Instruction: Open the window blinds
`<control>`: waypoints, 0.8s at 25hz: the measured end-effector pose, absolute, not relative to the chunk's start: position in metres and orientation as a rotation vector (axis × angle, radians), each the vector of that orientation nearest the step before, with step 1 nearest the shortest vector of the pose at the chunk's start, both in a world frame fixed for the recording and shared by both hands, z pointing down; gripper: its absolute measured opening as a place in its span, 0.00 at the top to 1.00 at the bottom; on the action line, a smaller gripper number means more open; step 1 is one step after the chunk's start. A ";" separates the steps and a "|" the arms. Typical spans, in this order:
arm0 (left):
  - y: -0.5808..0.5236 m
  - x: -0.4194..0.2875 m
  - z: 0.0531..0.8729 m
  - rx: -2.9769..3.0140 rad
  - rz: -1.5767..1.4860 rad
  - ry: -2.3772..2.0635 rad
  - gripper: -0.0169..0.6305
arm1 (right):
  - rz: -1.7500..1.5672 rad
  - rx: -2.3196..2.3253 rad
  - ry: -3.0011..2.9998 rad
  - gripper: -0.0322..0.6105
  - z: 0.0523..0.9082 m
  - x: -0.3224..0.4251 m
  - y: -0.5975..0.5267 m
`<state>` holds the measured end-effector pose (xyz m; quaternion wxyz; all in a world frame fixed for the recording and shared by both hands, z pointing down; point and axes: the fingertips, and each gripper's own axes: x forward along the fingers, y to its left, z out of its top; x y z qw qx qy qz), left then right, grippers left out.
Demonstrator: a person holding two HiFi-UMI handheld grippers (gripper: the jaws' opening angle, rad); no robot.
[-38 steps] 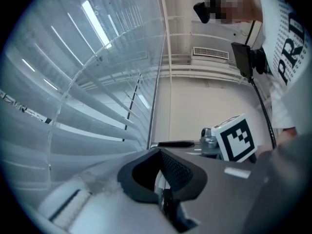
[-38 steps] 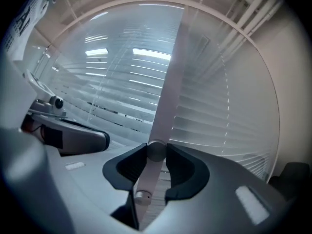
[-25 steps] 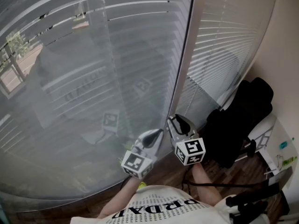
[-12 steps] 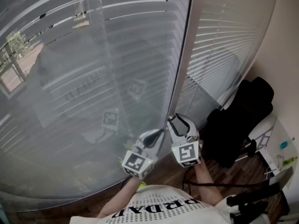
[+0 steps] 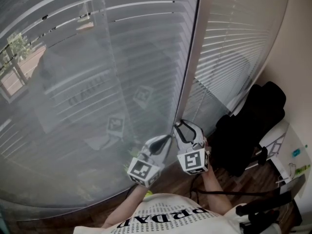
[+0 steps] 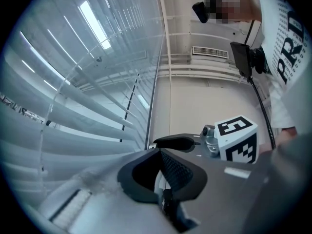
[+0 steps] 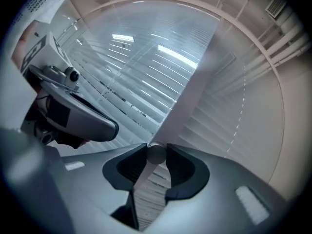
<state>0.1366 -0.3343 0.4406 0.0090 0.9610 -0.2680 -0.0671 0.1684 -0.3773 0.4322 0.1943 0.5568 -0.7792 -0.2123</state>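
Note:
Closed white blinds [image 5: 122,57] cover the wide window, and a second set [image 5: 234,43] hangs right of the mullion. My right gripper [image 5: 184,127] points at the mullion's foot. In the right gripper view its jaws are closing [image 7: 156,156] with the pale, round blind wand [image 7: 156,153] between the pads, which touch it on both sides. My left gripper [image 5: 164,141] hovers just to its left, its jaws [image 6: 159,152] shut with nothing in them. In the left gripper view the right gripper's marker cube [image 6: 237,139] shows close by.
A dark jacket [image 5: 251,121] is draped over a chair at the right, close to the right-hand blinds. Cables and black gear [image 5: 263,213] lie on the wooden floor [image 5: 175,179] below. The wall [image 5: 292,57] closes the corner on the right.
The right gripper has rolled about its own axis on the wand, its marker cube swinging from the right side toward me. The left gripper has stayed put.

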 end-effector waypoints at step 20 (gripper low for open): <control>-0.333 0.134 0.442 2.992 -0.209 -0.853 0.98 | -0.088 1.796 -2.514 0.74 0.432 0.179 -0.379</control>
